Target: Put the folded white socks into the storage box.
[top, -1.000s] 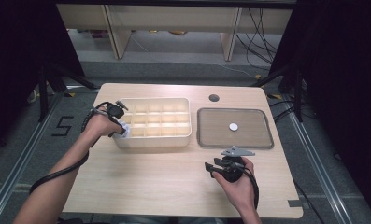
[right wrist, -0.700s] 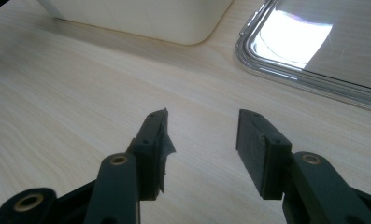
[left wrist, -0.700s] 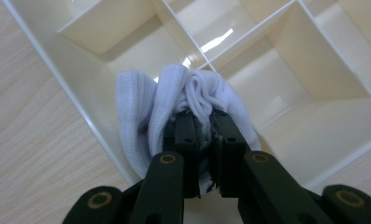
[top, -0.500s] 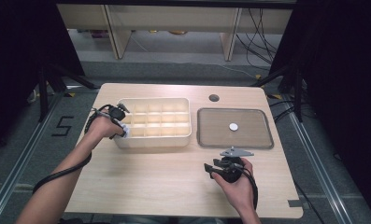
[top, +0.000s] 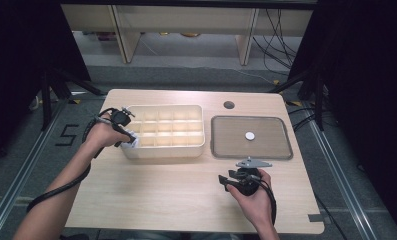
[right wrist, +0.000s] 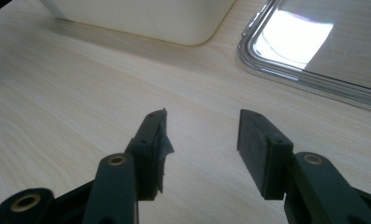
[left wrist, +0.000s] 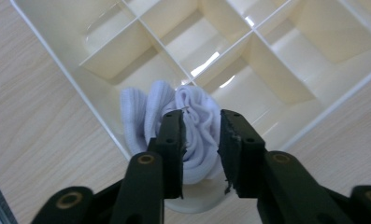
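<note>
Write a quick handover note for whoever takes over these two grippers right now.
Left gripper: shut on the bunched white cloth, holding it over the near-left corner compartment of the cream plastic divided box; the cloth looks partly in, not yet released.
Right gripper: open, nothing in it, low over the light wooden table in front of the grey metal tray.
The tray holds one small white disc.
Done: cloth brought to the box.
Left: probably seat the cloth in the compartment, open the gripper, withdraw.
</note>
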Demonstrator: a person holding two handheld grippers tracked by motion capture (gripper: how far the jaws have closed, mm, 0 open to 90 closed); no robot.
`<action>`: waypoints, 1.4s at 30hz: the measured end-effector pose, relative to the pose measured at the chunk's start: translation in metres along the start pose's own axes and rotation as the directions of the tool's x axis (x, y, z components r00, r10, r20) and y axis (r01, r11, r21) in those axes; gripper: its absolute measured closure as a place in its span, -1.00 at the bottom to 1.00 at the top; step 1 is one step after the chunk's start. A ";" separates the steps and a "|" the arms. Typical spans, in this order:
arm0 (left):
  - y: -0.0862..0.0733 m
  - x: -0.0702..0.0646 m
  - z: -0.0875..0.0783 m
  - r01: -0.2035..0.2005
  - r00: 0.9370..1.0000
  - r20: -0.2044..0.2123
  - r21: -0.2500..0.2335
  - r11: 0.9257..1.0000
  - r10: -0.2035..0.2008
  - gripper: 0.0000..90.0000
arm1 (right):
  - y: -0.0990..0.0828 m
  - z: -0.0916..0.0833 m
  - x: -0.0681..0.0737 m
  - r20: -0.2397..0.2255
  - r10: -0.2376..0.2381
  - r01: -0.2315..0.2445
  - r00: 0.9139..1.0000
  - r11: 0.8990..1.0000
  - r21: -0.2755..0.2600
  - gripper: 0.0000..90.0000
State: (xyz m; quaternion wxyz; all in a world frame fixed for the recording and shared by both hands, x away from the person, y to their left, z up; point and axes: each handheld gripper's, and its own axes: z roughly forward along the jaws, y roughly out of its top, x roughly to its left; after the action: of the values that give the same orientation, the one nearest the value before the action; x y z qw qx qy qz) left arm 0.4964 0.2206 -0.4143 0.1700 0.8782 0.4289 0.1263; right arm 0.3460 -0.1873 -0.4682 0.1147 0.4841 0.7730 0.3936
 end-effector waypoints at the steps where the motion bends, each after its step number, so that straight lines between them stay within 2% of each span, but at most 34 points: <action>1: 0.000 0.000 0.003 -0.002 1.000 -0.006 0.023 1.000 0.002 0.62 | 0.000 0.000 0.000 -0.006 0.006 -0.006 1.000 1.000 -0.005 0.18; 3: -0.002 0.001 0.011 -0.020 1.000 0.000 0.069 0.997 0.020 0.67 | 0.000 0.000 -0.001 -0.007 -0.007 0.007 1.000 1.000 -0.010 0.18; 4: -0.002 0.000 0.015 -0.013 1.000 -0.001 0.069 0.998 0.013 0.73 | -0.001 0.000 0.000 -0.014 0.014 -0.014 1.000 1.000 -0.013 0.18; 6: -0.005 0.000 0.021 -0.006 1.000 -0.013 0.072 0.997 0.007 0.78 | 0.000 -0.002 -0.002 0.008 -0.002 0.002 1.000 1.000 0.000 0.18; 8: -0.005 0.001 0.022 -0.015 1.000 -0.019 0.081 0.997 0.017 0.80 | 0.000 -0.002 -0.002 0.001 0.008 -0.008 1.000 1.000 -0.001 0.17; 9: -0.006 -0.001 0.023 -0.004 1.000 -0.021 0.066 0.998 0.005 0.80 | -0.001 -0.003 0.000 -0.004 0.043 -0.043 0.999 0.999 0.011 0.17; 10: -0.006 -0.001 0.023 -0.005 1.000 -0.022 0.066 0.998 0.007 0.80 | 0.000 -0.002 -0.004 0.002 -0.002 0.002 1.000 1.000 -0.005 0.17; 12: -0.006 0.000 0.020 -0.012 1.000 -0.017 0.074 0.997 0.013 0.79 | 0.000 -0.003 -0.004 0.002 0.000 0.000 1.000 1.000 -0.004 0.17; 14: -0.006 -0.002 0.016 0.009 1.000 -0.011 0.031 0.999 -0.009 0.74 | -0.001 -0.004 -0.003 0.003 0.005 -0.005 1.000 1.000 -0.001 0.16; 15: -0.006 -0.001 0.011 0.006 1.000 -0.011 0.019 1.000 -0.006 0.69 | -0.001 -0.004 -0.004 0.005 0.006 -0.006 1.000 1.000 0.001 0.16; 18: -0.007 -0.005 -0.003 0.017 1.000 0.008 -0.074 0.997 -0.017 0.42 | -0.001 -0.003 -0.006 0.004 -0.003 0.003 1.000 1.000 -0.008 0.15; 19: -0.009 -0.007 -0.008 0.023 1.000 0.022 -0.112 0.993 -0.021 0.33 | -0.002 -0.004 -0.003 0.004 0.045 -0.045 0.999 0.999 0.001 0.15; 20: -0.010 -0.007 -0.011 0.027 0.999 0.044 -0.148 0.989 -0.021 0.25 | -0.001 -0.005 -0.004 0.013 0.038 -0.038 0.999 0.999 0.005 0.14; 21: -0.012 -0.009 -0.014 0.034 0.998 0.050 -0.183 0.982 -0.025 0.20 | -0.001 -0.005 -0.006 0.013 0.019 -0.019 1.000 1.000 0.001 0.14; 24: -0.020 -0.012 -0.023 0.036 0.999 0.038 -0.250 0.967 -0.027 0.06 | -0.001 -0.005 -0.006 0.018 0.027 -0.027 0.999 1.000 -0.003 0.13; 26: -0.026 -0.016 -0.028 0.046 0.999 0.040 -0.296 0.954 -0.036 0.02 | -0.001 -0.004 -0.009 0.016 0.006 -0.006 1.000 1.000 -0.009 0.13; 27: -0.028 -0.018 -0.030 0.058 0.998 0.042 -0.322 0.945 -0.047 0.00 | -0.002 -0.004 -0.009 0.016 0.004 -0.004 1.000 1.000 -0.009 0.13; 29: -0.034 -0.019 -0.035 0.048 0.998 0.046 -0.336 0.941 -0.034 -0.04 | -0.002 -0.004 -0.009 0.023 0.004 -0.004 1.000 1.000 -0.004 0.12; 30: -0.038 -0.021 -0.036 0.051 0.998 0.052 -0.348 0.936 -0.035 -0.05 | -0.002 -0.004 -0.009 0.021 -0.001 0.002 1.000 1.000 -0.006 0.12; 33: -0.046 -0.027 -0.039 0.060 0.998 0.055 -0.404 0.913 -0.042 -0.08 | -0.002 -0.003 -0.009 0.023 0.005 -0.004 1.000 1.000 -0.004 0.11; 34: -0.049 -0.029 -0.040 0.056 0.998 0.050 -0.408 0.911 -0.039 -0.08 | -0.002 -0.003 -0.009 0.023 0.004 -0.004 1.000 1.000 -0.005 0.11; 36: -0.053 -0.033 -0.041 0.077 0.997 0.057 -0.445 0.892 -0.058 -0.09 | -0.002 -0.003 -0.009 0.025 -0.001 0.001 1.000 1.000 -0.005 0.11; 38: -0.057 -0.037 -0.041 0.080 0.996 0.066 -0.463 0.883 -0.056 -0.10 | -0.002 -0.004 -0.009 0.026 0.004 -0.004 1.000 1.000 -0.005 0.11; 41: -0.062 -0.045 -0.040 0.111 0.992 0.112 -0.494 0.862 -0.064 -0.09 | -0.002 -0.004 -0.009 0.024 0.009 -0.009 1.000 1.000 -0.004 0.10; 42: -0.064 -0.047 -0.040 0.106 0.992 0.115 -0.490 0.865 -0.056 -0.09 | -0.002 -0.004 -0.009 0.026 0.012 -0.012 1.000 1.000 -0.006 0.10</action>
State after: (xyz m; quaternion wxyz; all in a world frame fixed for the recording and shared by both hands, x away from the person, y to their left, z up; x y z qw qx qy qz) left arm 0.4083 0.2279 -0.4072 0.4149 0.7917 0.4099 0.1819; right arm 0.3471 -0.1973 -0.4684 0.1238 0.4934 0.7673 0.3904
